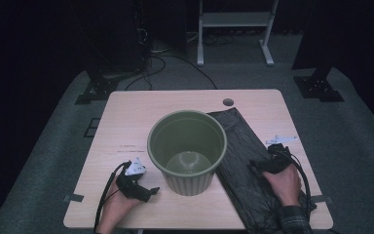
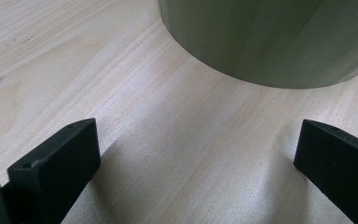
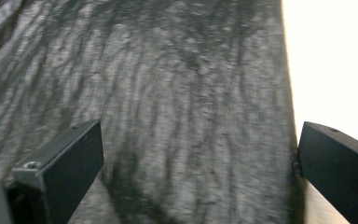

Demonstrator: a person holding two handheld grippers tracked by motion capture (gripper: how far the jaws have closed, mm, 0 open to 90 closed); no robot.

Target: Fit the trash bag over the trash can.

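Observation:
An olive-green ribbed bin [image 1: 187, 150] stands upright and empty in the middle of the table; its lower wall [image 2: 270, 37] fills the top of the left gripper view. A flat, crinkled black plastic bag [image 1: 241, 156] lies to its right, running to the table's front edge. My left gripper [image 1: 148, 191] rests on the wood just left of the bin's base, jaws wide open with bare table between them [image 2: 198, 154]. My right gripper [image 1: 263, 165] hovers low over the bag's right part, jaws wide open over the black plastic [image 3: 191, 116], its right jaw near the bag's edge.
The light wooden table [image 1: 126, 122] has a round cable hole [image 1: 228, 102] at the back. A white label [image 1: 280, 140] lies by the bag's right side. Tape tabs mark the front corners [image 1: 73, 198]. Dark stands and a white frame [image 1: 233, 29] sit on the floor beyond.

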